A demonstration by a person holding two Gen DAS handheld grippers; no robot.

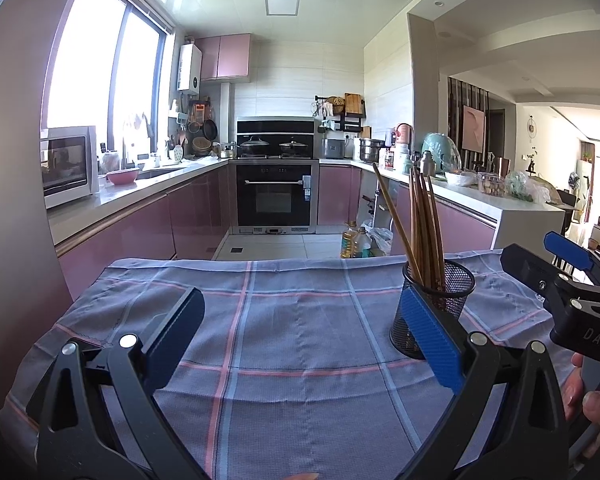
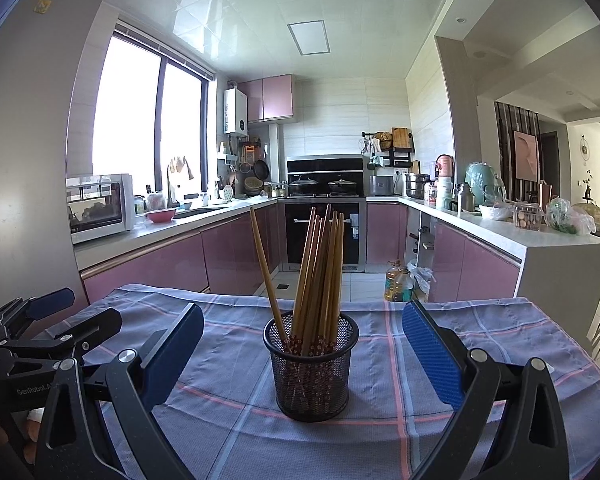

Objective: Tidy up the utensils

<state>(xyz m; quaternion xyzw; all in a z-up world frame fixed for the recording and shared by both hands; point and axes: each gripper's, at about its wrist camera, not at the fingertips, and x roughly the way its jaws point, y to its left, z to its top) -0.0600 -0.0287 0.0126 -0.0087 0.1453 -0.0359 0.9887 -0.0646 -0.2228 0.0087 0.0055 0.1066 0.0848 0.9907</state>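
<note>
A black mesh cup (image 2: pixel 311 372) stands upright on the plaid cloth (image 2: pixel 228 432), holding several brown wooden chopsticks (image 2: pixel 320 268) that lean against its rim. My right gripper (image 2: pixel 304 356) is open, its blue pads (image 2: pixel 432 356) wide apart on either side of the cup and nothing gripped. In the left wrist view the same cup (image 1: pixel 436 312) sits just behind the right pad (image 1: pixel 432 340). My left gripper (image 1: pixel 304 336) is open and empty over bare cloth (image 1: pixel 292 320). The right gripper (image 1: pixel 556 276) shows at that view's right edge, and the left gripper (image 2: pixel 56 320) at the right wrist view's left edge.
The cloth-covered table ends at a far edge (image 2: pixel 340 300) facing a kitchen floor with oil bottles (image 2: pixel 396 284). Pink cabinets and counters run along both sides, with an oven (image 2: pixel 324 236) at the back. A person's fingers (image 1: pixel 592 400) hold the right gripper's handle.
</note>
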